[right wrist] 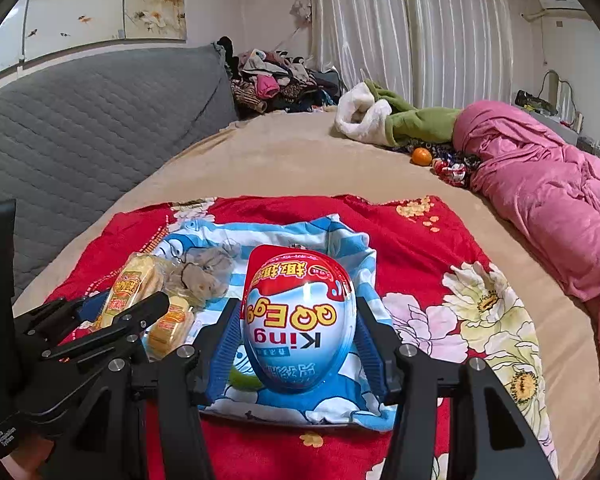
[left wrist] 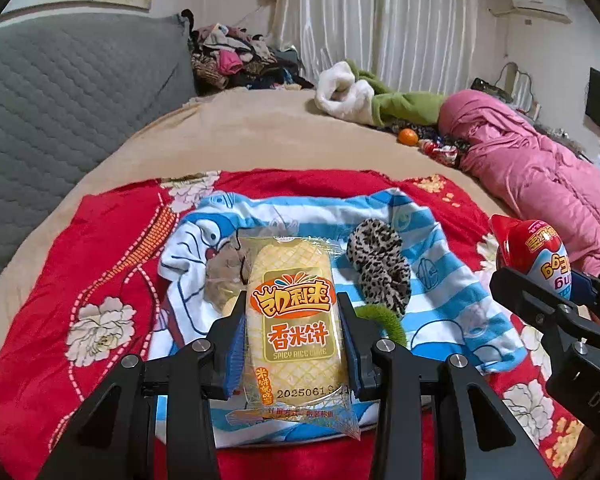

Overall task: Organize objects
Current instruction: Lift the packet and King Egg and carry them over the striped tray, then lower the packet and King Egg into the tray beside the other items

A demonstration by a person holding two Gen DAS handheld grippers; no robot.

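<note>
Left wrist view is showing the left gripper (left wrist: 292, 320) pinching a rice cake packet (left wrist: 294, 320), while the right gripper (right wrist: 298, 328) is clamping a toy egg (right wrist: 300, 320) beside it.

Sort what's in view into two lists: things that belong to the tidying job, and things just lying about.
Part of the job:
- rice cracker packet, held in the left gripper
- toy egg, held in the right gripper
- striped cloth under them
- leopard scrunchie, second cracker packet, grey plush on it

Lying about:
- orange
- pink quilt
- clothes pile
</note>
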